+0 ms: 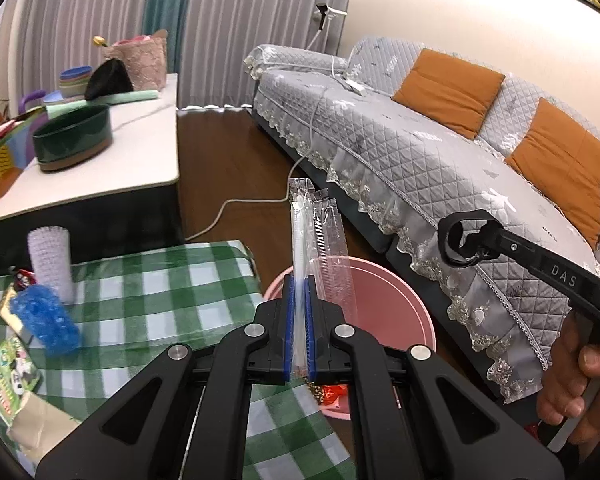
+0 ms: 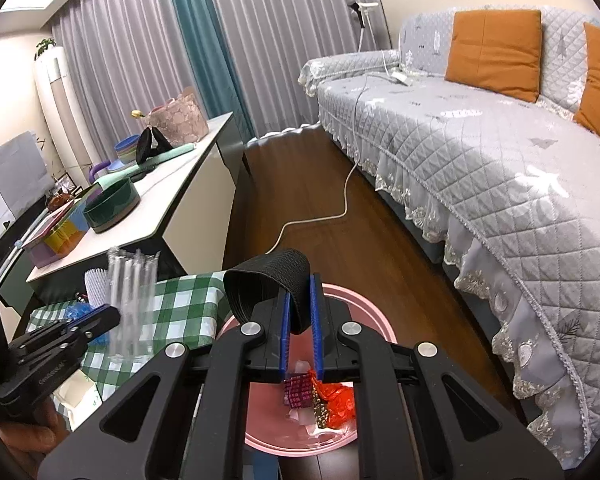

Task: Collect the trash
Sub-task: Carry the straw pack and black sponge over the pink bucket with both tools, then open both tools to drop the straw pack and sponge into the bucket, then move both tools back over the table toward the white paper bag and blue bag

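My left gripper [image 1: 299,286] is shut on a bunch of clear plastic sleeves [image 1: 320,236] that stand up from its blue pads over the rim of the pink bin [image 1: 384,288]. In the right wrist view the same sleeves [image 2: 130,300] hang blurred at the left, above the checked table. My right gripper [image 2: 300,288] is shut on a looped black elastic strap [image 2: 272,276] and hovers over the pink bin [image 2: 364,304]. Red and purple wrappers [image 2: 320,396] lie in the bin's bottom. The right gripper [image 1: 464,240] also reaches in from the right edge of the left wrist view.
A green checked tablecloth [image 1: 140,308] bears a blue foam net [image 1: 46,320], a white foam net [image 1: 50,260] and paper packets [image 1: 10,376]. A white side table [image 1: 140,136] holds a dark green tub [image 1: 74,136]. A grey quilted sofa [image 2: 480,152] runs along the right; a white cable [image 2: 320,216] lies on the wooden floor.
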The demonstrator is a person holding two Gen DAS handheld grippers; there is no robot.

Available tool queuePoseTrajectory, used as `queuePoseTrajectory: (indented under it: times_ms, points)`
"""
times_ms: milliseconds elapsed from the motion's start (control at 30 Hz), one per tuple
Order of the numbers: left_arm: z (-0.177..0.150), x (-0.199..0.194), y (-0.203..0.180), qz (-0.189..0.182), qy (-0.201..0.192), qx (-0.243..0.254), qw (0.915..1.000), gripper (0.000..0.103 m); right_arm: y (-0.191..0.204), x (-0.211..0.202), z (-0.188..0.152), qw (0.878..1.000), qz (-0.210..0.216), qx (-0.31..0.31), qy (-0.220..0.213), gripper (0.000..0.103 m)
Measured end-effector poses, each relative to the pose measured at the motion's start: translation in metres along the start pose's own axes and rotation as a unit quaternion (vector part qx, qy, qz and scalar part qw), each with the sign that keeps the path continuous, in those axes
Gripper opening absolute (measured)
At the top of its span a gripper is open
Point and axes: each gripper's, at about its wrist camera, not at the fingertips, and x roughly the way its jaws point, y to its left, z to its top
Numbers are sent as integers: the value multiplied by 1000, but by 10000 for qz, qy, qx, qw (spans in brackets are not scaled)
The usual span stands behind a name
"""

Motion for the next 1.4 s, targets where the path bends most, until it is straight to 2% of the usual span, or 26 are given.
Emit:
queuePoseTrajectory:
  times_ms: [433, 467, 533, 633, 700, 767, 1067, 1400]
  points:
    - [-6, 54, -12, -78, 530, -87, 9985, 5, -4, 29, -7, 9995, 70, 33, 301, 12]
    - [-7, 58, -12, -73, 583, -104, 9982, 11, -3, 31, -8, 9995, 34, 2, 322, 14]
    - [-8, 65, -12, -142, 724, -167, 9971, 30, -3, 33, -9, 9994, -31, -24, 346, 17]
    - [-11, 63, -13, -70, 704, -134, 9974, 33, -6, 34, -10, 9993, -7, 38, 371, 21]
    - [-13, 60, -11, -95, 699, -134, 9974, 33, -6, 33, -10, 9994, -23, 45, 354, 28]
    - [-14, 55, -9, -93, 687, -161, 9975, 33, -5, 33, -10, 9993, 1, 30, 363, 30]
    - [-19, 11, 2, -115, 478, -116, 9987, 33, 7, 30, -11, 9991, 134, -28, 390, 30]
    - [-20, -64, 46, 137, 49, -229, 9996, 33, 60, 15, -17, 9972, 542, -354, 362, 30]
